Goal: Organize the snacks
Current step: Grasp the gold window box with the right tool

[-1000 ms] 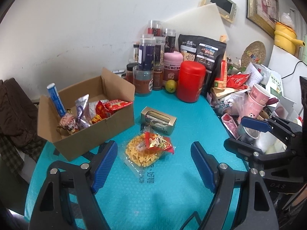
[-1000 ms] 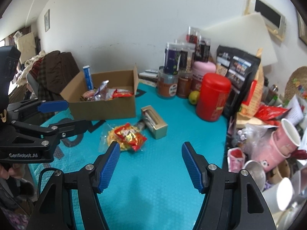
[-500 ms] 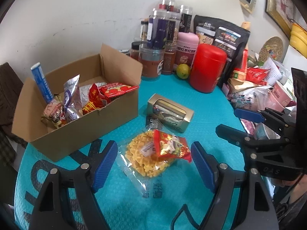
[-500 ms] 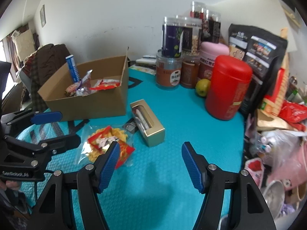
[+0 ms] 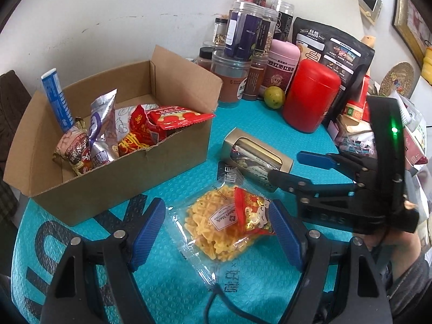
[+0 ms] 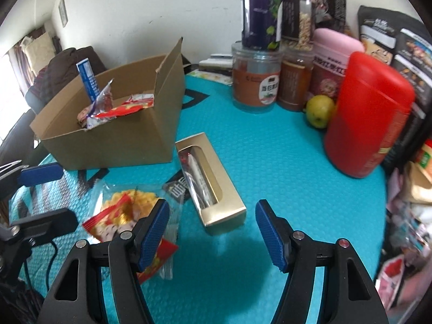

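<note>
Gold snack box [image 6: 209, 186] lay lengthwise dead ahead of the right claw [image 6: 212, 233], spread and empty; cracker bag [image 5: 229, 225] sat between the left claw [image 5: 216, 232]'s spread pads.

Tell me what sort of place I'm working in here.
Most likely a home, at a cluttered table: stacked clear food jars against the white wall, a framed picture, and an open brown cardboard box of snack packets on the teal mat.

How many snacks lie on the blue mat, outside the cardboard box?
2: a clear bag of yellow crackers nearest the camera, and a gold window box just behind it.
</note>
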Demonstrator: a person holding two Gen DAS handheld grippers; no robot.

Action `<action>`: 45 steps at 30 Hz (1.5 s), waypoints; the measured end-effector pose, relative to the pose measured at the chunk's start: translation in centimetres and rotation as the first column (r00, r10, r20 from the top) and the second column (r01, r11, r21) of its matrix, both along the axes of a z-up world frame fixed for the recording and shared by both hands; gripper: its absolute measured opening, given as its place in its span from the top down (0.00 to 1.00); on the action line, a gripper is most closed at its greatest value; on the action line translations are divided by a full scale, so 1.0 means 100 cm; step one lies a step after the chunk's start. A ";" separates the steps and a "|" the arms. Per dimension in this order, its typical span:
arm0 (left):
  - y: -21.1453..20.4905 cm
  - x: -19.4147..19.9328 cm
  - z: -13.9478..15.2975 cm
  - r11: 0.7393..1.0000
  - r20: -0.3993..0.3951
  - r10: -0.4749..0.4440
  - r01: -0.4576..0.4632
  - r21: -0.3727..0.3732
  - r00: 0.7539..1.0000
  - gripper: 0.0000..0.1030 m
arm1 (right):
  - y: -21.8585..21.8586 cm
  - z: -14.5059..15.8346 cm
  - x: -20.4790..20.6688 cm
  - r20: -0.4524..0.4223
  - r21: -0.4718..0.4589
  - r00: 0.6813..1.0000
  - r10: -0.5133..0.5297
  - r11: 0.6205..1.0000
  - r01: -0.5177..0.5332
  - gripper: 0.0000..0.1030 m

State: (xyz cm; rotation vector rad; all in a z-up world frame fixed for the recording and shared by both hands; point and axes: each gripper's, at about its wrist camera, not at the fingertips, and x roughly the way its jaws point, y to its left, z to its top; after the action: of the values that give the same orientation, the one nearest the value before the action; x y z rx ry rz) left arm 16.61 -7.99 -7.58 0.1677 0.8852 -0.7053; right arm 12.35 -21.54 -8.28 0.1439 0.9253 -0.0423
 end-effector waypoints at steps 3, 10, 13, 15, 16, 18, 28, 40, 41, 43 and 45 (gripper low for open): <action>-0.002 0.001 -0.003 1.000 -0.009 -0.002 0.002 0.002 1.000 0.23 | -0.002 -0.008 0.008 -0.029 0.024 0.999 0.014 1.000 -0.013 0.41; -0.011 -0.005 -0.005 0.999 -0.021 -0.032 0.032 0.001 0.999 0.24 | -0.003 -0.015 0.005 -0.034 0.008 0.999 0.016 1.000 -0.016 0.61; -0.016 -0.007 -0.006 0.998 -0.035 -0.057 0.057 -0.010 0.998 0.23 | -0.005 -0.015 -0.003 -0.031 0.012 0.999 0.013 1.000 -0.012 0.62; -0.021 -0.010 -0.007 0.997 -0.039 -0.077 0.077 -0.007 0.996 0.24 | -0.007 -0.014 -0.009 -0.033 0.020 0.999 -0.001 1.000 0.002 0.62; -0.023 -0.012 -0.007 0.997 -0.037 -0.083 0.083 -0.004 0.996 0.24 | -0.010 -0.014 -0.015 -0.038 0.027 0.999 -0.017 0.999 0.018 0.62; -0.028 -0.016 -0.007 0.995 -0.031 -0.099 0.099 0.001 0.995 0.23 | -0.013 -0.013 -0.025 -0.046 0.026 0.998 -0.041 0.999 0.043 0.62; -0.051 -0.019 -0.030 0.989 -0.042 -0.115 0.118 0.085 0.992 0.24 | -0.026 -0.009 -0.080 -0.064 0.039 0.990 -0.123 0.991 0.126 0.62; -0.063 -0.012 -0.040 0.987 -0.029 -0.138 0.140 0.075 0.990 0.53 | -0.018 -0.020 -0.076 -0.090 0.029 0.992 -0.090 0.995 0.093 0.53; -0.063 -0.011 -0.039 0.988 -0.034 -0.141 0.143 0.066 0.989 0.54 | -0.019 -0.022 -0.074 -0.093 0.034 0.991 -0.092 0.995 0.095 0.50; -0.064 -0.011 -0.039 0.987 -0.040 -0.147 0.149 0.055 0.988 0.57 | -0.019 -0.024 -0.071 -0.094 0.043 0.992 -0.089 0.995 0.094 0.50; -0.063 -0.011 -0.039 0.987 -0.043 -0.149 0.151 0.050 0.988 0.58 | -0.019 -0.026 -0.066 -0.095 0.036 0.991 -0.096 0.994 0.100 0.50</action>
State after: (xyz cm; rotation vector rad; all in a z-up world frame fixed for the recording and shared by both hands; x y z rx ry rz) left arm 15.48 -14.27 -11.46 0.2704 0.9360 -0.8278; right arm 5.74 -23.42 -10.89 0.2267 1.0125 -0.1221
